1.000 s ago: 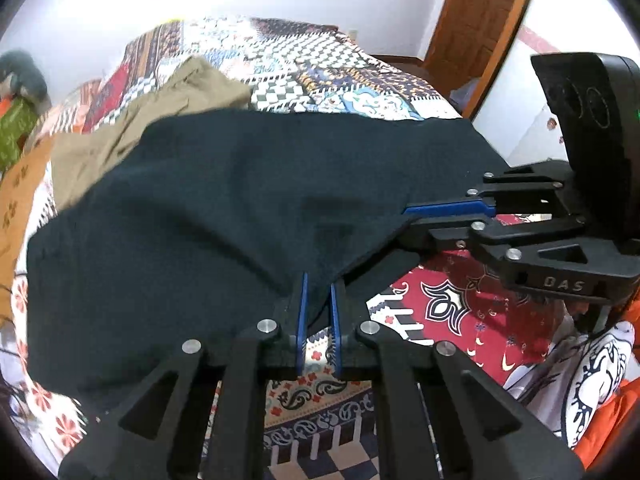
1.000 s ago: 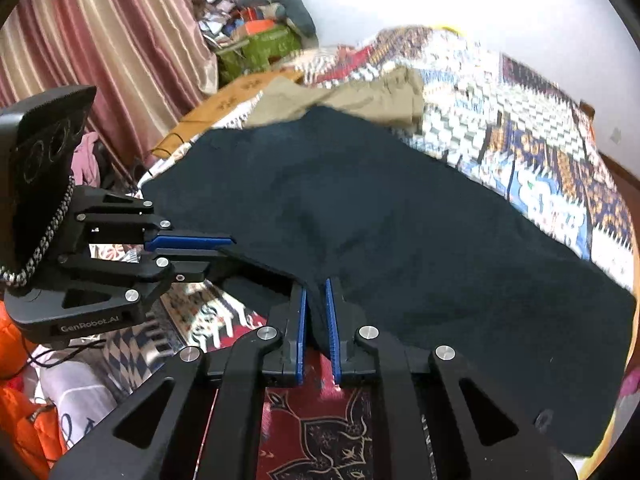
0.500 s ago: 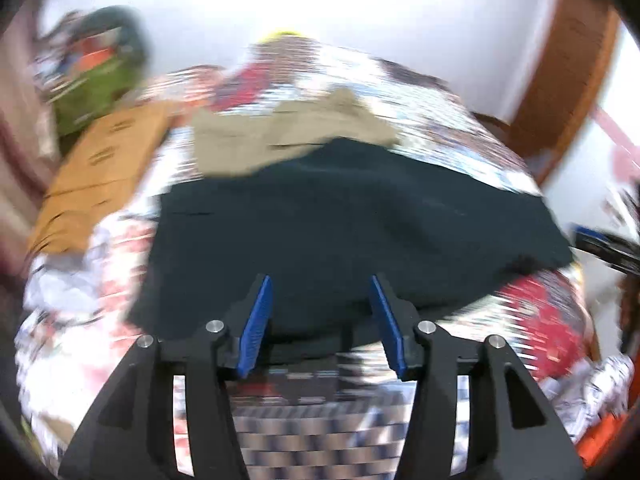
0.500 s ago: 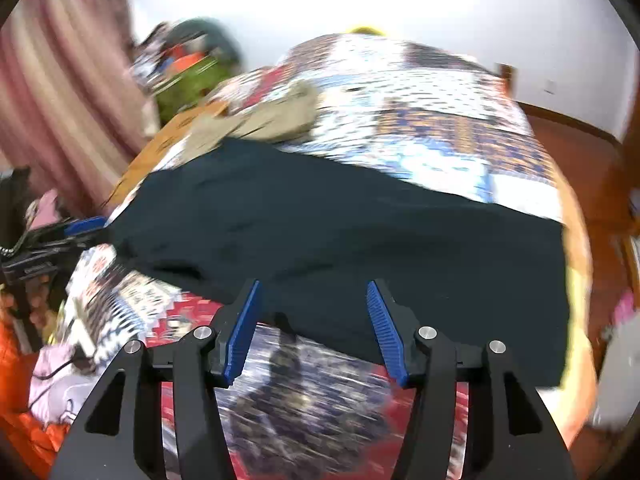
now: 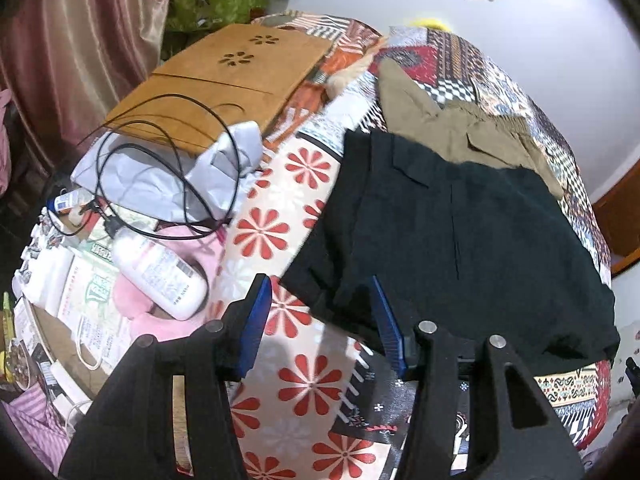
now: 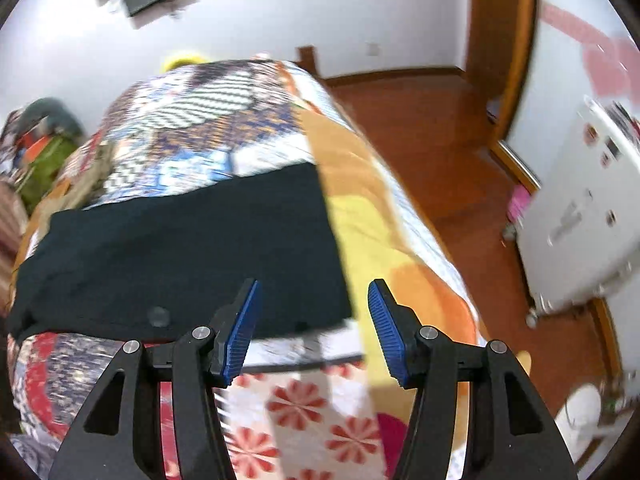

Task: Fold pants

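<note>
Two tools: both the left tool (image 5: 322, 322) and the right tool (image 6: 312, 328) stand wide now, with nothing between the blue pads.

Change: one second ago each tool was closed narrow on the near edge of the dark pants (image 5: 452, 240); we have let go, and the cloth lies on the bed (image 5: 276, 224) by itself.

Pants, left wrist view: they fill the centre and right of the frame, lying in a rather flat, broad rectangle. One corner of them shows between the two pads of the left tool, but we cannot tell if a pad touches it.

Pants, right wrist view: the pants (image 6: 192, 252) lie across the left and centre; their end edge runs down to the lower centre, just above the right tool. This picture is blurred by motion.

Other things: khaki trousers (image 5: 452, 128) lie partly under the far edge of the pants, at the upper right of the left view. A brown board (image 5: 224, 84), a black cable (image 5: 168, 168) and a white bottle (image 5: 160, 272) are at the left, well apart from the pants.

Meaning for the task: we judge one fold is laid down and released. The two tools now look at opposite ends of the pants, so probably the next fold will bring one end over the other.

Risk: the corner near the left tool is a little wrinkled and may need smoothing first.
</note>
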A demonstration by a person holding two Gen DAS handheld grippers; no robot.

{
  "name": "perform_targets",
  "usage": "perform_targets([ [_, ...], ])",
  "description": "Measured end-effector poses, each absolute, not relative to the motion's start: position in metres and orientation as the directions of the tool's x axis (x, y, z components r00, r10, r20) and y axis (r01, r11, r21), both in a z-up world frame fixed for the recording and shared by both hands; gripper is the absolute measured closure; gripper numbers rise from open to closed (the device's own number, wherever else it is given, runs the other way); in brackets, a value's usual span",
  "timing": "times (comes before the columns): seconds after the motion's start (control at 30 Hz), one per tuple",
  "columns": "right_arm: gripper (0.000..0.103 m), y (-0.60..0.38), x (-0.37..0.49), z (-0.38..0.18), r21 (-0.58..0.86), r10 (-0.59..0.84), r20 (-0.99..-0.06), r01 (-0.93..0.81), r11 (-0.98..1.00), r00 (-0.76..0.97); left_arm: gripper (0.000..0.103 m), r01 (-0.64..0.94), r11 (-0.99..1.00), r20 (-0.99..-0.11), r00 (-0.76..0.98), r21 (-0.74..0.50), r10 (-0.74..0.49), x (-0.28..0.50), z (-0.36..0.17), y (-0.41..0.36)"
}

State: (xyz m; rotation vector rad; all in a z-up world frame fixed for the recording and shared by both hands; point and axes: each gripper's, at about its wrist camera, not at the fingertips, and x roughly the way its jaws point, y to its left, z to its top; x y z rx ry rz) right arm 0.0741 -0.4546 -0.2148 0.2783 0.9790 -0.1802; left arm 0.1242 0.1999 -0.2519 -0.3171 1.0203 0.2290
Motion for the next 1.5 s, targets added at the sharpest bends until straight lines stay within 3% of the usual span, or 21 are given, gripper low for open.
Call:
perform_targets([
  [0.27, 0.051, -0.475, 0.059, -0.233, 0.180, -0.035, -0.863, 0.371, 0.911, 0.503, 0.053, -0.321, 0.936, -0.877, 0.479, -0.147, 0.027, 0.141, -0.270, 0.189],
  [0.3, 0.050, -0.476, 0.058, -0.236, 0.183, -0.029, -0.869, 0.375, 0.909, 0.494, 0.060, -0.313, 0.939, -0.877, 0.480, -0.143, 0.026, 0.140, -0.270, 0.187],
  [0.5, 0.047, -0.479, 0.057, -0.246, 0.205, -0.001, -0.879, 0.379, 0.902, 0.478, 0.070, -0.260, 0.965, -0.867, 0.479, 0.009, 0.137, 0.142, -0.270, 0.166],
  [0.63, 0.047, -0.475, 0.069, -0.249, 0.260, 0.050, -0.869, 0.367, 0.893, 0.493, 0.072, -0.252, 0.965, -0.853, 0.486, 0.072, 0.191, 0.142, -0.269, 0.158],
  [0.83, 0.047, -0.456, 0.085, -0.250, 0.278, 0.091, -0.840, 0.281, 0.918, 0.535, 0.073, -0.261, 0.963, -0.849, 0.495, 0.060, 0.187, 0.139, -0.266, 0.162],
  [0.87, 0.049, -0.453, 0.087, -0.253, 0.284, 0.106, -0.840, 0.266, 0.921, 0.532, 0.073, -0.261, 0.963, -0.847, 0.497, 0.060, 0.187, 0.139, -0.266, 0.162],
  [0.93, 0.065, -0.445, 0.093, -0.261, 0.261, 0.099, -0.854, 0.255, 0.931, 0.512, 0.073, -0.265, 0.962, -0.847, 0.497, 0.060, 0.190, 0.139, -0.267, 0.161],
  [1.1, 0.085, -0.435, 0.092, -0.260, 0.174, 0.034, -0.845, 0.215, 0.961, 0.533, 0.075, -0.281, 0.958, -0.832, 0.516, 0.059, 0.202, 0.138, -0.261, 0.161],
  [1.27, 0.088, -0.429, 0.090, -0.236, 0.051, -0.081, -0.787, 0.196, 0.979, 0.612, 0.078, -0.284, 0.956, -0.803, 0.550, 0.079, 0.230, 0.136, -0.244, 0.161],
  [1.5, 0.088, -0.434, 0.100, -0.237, 0.030, -0.105, -0.784, 0.207, 0.978, 0.611, 0.078, -0.264, 0.959, -0.811, 0.537, 0.100, 0.233, 0.135, -0.248, 0.163],
])
